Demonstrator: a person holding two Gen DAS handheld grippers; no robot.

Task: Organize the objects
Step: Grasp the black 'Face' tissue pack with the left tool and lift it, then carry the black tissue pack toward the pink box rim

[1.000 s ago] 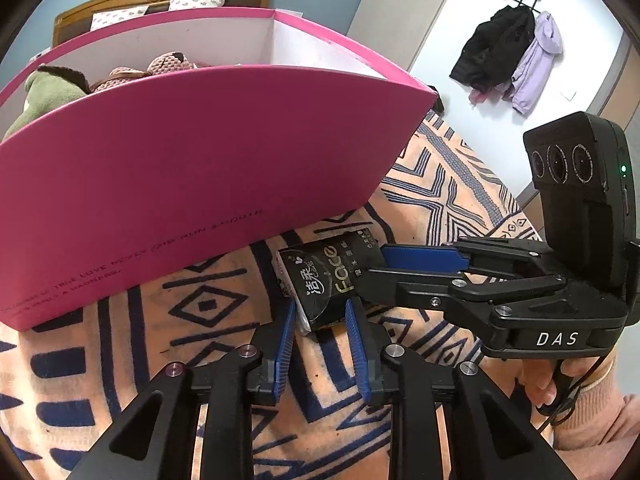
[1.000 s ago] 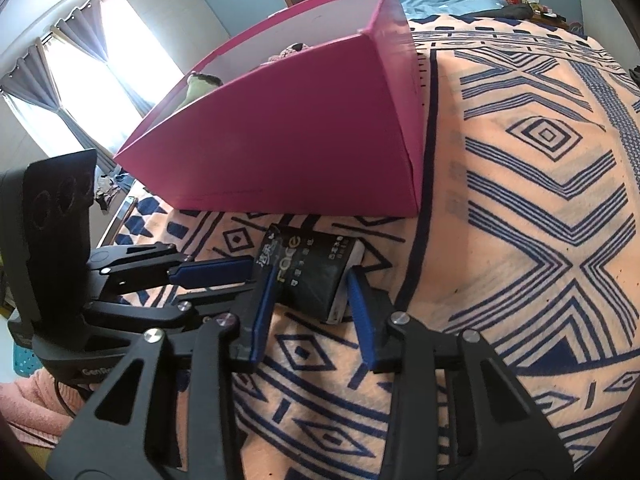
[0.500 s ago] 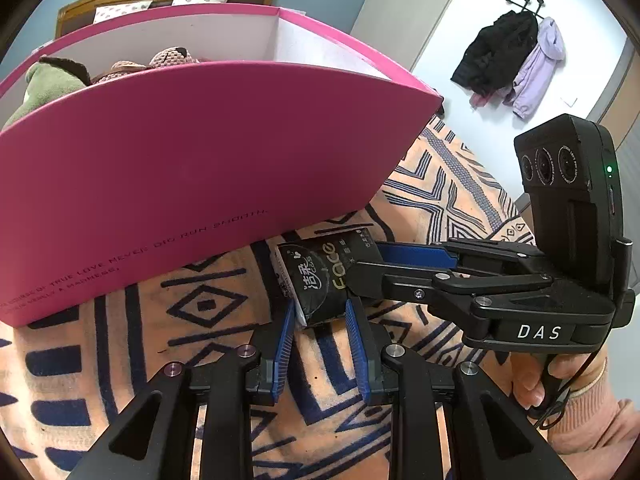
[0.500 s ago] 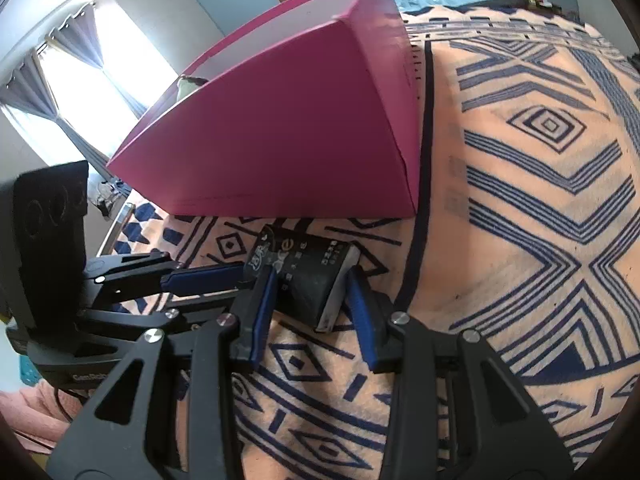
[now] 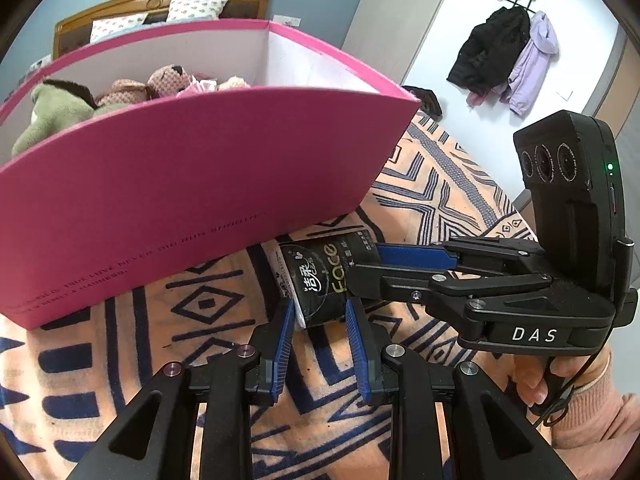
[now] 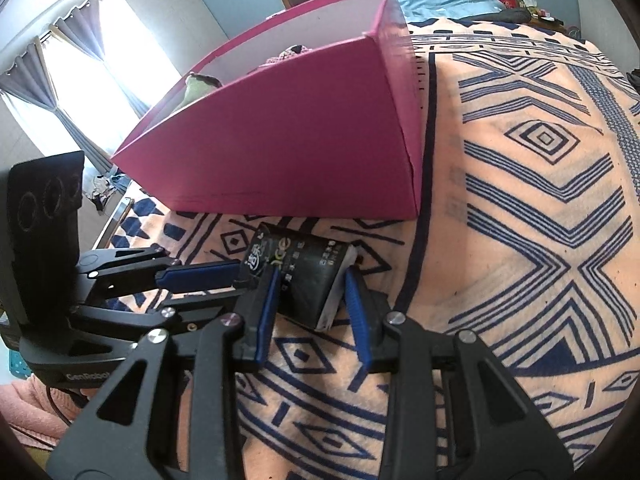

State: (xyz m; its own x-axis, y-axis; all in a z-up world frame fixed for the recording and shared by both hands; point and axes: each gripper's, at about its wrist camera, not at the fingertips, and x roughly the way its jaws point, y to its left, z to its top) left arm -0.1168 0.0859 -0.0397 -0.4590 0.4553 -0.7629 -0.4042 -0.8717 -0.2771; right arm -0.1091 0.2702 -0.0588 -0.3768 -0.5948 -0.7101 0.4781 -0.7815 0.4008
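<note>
A black tissue pack (image 5: 324, 276) printed "Face" is held just above the patterned blanket, in front of the pink box (image 5: 168, 184). My left gripper (image 5: 319, 312) is shut on its near end. My right gripper (image 5: 362, 264) comes in from the right and is shut on its other end. In the right wrist view the pack (image 6: 308, 276) sits between my right gripper's (image 6: 310, 280) blue pads, with the left gripper (image 6: 240, 276) clamped on its left end. The pink box (image 6: 304, 140) stands just behind, with plush toys (image 5: 100, 96) inside.
The orange and navy patterned blanket (image 6: 520, 200) covers the bed. A wooden headboard with pillows (image 5: 160, 8) is behind the box. Coats (image 5: 508, 56) hang on the wall at right. Curtained windows (image 6: 60, 76) are at left.
Both grippers have risen with the tissue pack, so more of the box's inside and the plush toys show. The grip on the pack is the same.
</note>
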